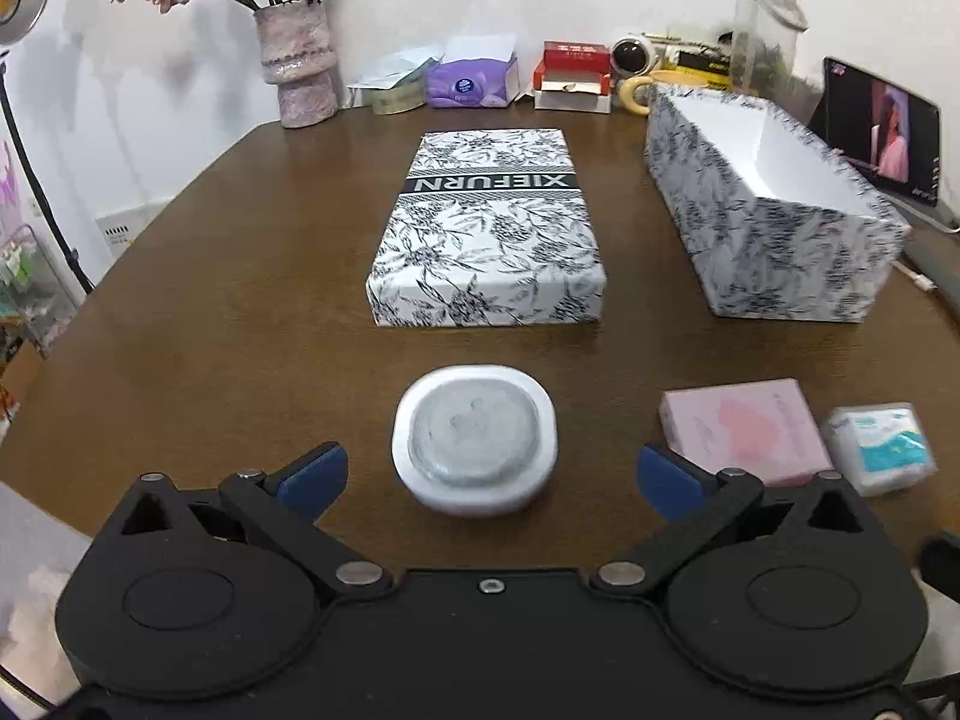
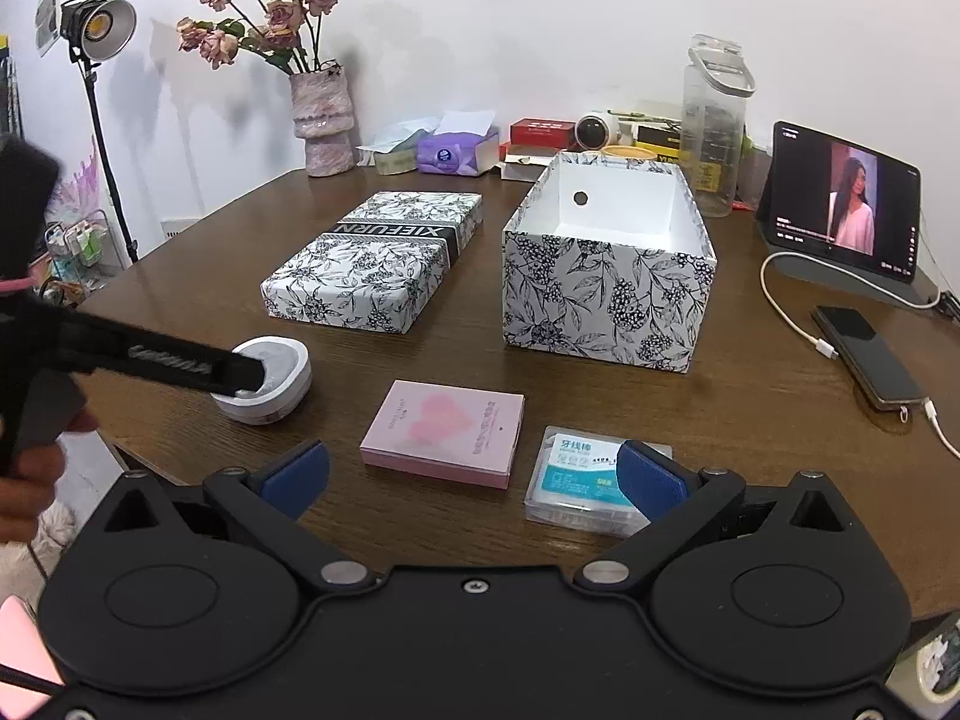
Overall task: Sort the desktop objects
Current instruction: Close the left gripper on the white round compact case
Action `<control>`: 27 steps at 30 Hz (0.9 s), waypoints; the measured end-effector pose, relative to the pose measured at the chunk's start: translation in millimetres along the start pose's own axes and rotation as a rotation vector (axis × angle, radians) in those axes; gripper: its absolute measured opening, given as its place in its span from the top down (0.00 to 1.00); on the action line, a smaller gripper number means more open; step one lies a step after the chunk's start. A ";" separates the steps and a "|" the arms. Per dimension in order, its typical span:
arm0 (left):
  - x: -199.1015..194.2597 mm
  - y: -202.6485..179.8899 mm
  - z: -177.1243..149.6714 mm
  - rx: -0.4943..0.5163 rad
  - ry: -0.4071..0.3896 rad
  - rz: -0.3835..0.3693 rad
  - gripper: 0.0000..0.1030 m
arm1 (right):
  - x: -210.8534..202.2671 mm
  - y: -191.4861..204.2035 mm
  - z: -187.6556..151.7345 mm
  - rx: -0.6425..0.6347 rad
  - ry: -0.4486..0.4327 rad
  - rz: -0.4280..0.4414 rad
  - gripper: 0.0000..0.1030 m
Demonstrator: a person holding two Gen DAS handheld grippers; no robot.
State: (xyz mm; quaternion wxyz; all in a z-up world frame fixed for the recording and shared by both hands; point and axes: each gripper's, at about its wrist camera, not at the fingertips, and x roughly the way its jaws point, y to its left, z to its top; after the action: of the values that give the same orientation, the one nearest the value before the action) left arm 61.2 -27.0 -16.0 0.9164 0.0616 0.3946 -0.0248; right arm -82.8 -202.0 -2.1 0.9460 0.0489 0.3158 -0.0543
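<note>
A white rounded case (image 1: 474, 441) lies on the brown table between the open fingers of my left gripper (image 1: 489, 474); it also shows in the right wrist view (image 2: 273, 381), partly behind the left gripper's arm. A pink flat box (image 2: 444, 432) (image 1: 747, 435) and a clear floss-pick box (image 2: 591, 483) (image 1: 879, 447) lie near the front edge. My right gripper (image 2: 474, 474) is open and empty, above and just short of these two. An open floral box (image 2: 612, 276) (image 1: 762, 210) stands behind, its lid (image 2: 375, 258) (image 1: 489, 225) to the left.
A phone (image 2: 867, 357) with a cable and a tablet (image 2: 846, 207) lie at the right. A vase of flowers (image 2: 321, 120), a tissue pack (image 2: 456, 150), small boxes and a bottle (image 2: 714, 126) line the back wall. A lamp (image 2: 99, 30) stands at the left.
</note>
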 end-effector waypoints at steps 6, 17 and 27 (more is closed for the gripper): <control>30.2 -0.4 13.1 -0.019 0.044 0.009 0.00 | 9.6 -6.5 3.1 -0.014 0.006 0.016 0.00; 63.5 1.1 21.1 -0.002 0.140 0.043 0.00 | 28.0 -14.5 15.9 -0.043 0.038 0.044 0.00; 78.6 2.1 24.6 0.009 0.167 0.056 0.00 | 47.3 -13.5 21.8 -0.055 0.054 0.058 0.00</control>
State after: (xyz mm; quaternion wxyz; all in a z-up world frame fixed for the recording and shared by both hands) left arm 133.2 -27.9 -56.1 0.8804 0.0784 0.4677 0.0042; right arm -34.1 -221.5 -14.0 0.9394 0.0332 0.3409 -0.0169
